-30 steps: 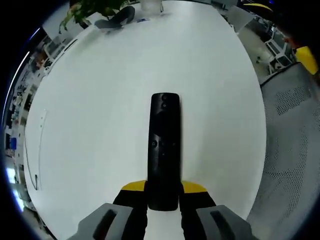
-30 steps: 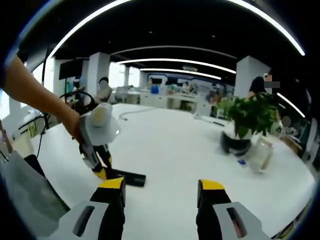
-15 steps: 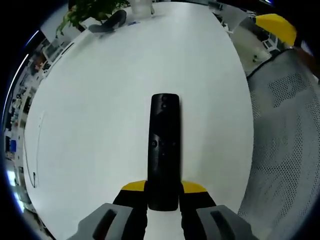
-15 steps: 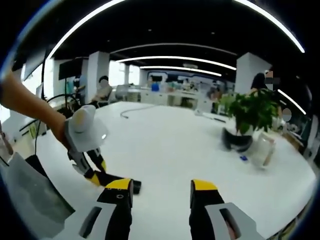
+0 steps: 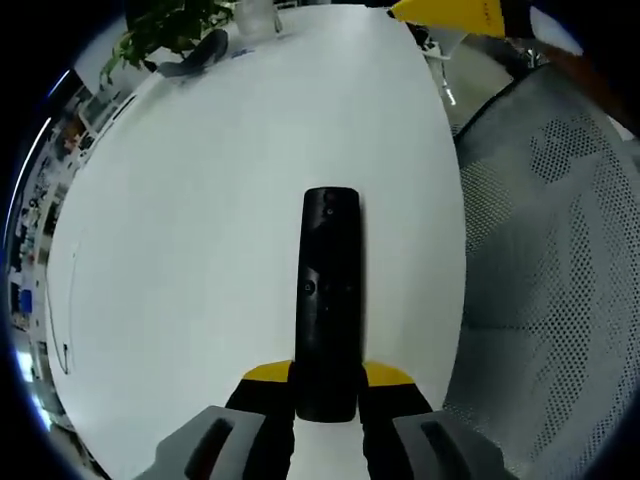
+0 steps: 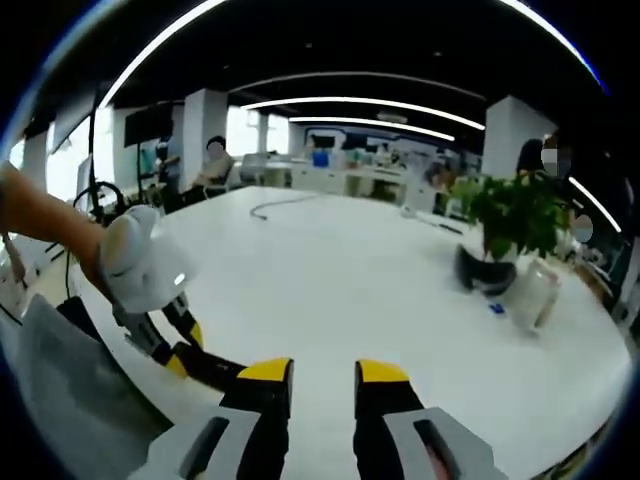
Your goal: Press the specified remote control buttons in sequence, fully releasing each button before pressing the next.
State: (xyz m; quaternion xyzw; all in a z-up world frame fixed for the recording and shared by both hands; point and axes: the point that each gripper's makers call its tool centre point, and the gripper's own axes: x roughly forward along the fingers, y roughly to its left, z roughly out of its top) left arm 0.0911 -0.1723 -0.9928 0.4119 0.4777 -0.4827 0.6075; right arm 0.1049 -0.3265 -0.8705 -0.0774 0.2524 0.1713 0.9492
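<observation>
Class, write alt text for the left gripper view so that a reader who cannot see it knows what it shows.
The left gripper, its jaws tipped in yellow, is shut on the near end of a black remote control that points away over a white table. A potted plant stands at the table's far edge, and a grey mesh chair lies to the right.

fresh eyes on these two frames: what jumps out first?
The long black remote control, clamped at its near end by the yellow-tipped left gripper above the big white table. In the right gripper view, the right gripper has its jaws nearly closed on nothing, with a leafy potted plant at the table's far right.
</observation>
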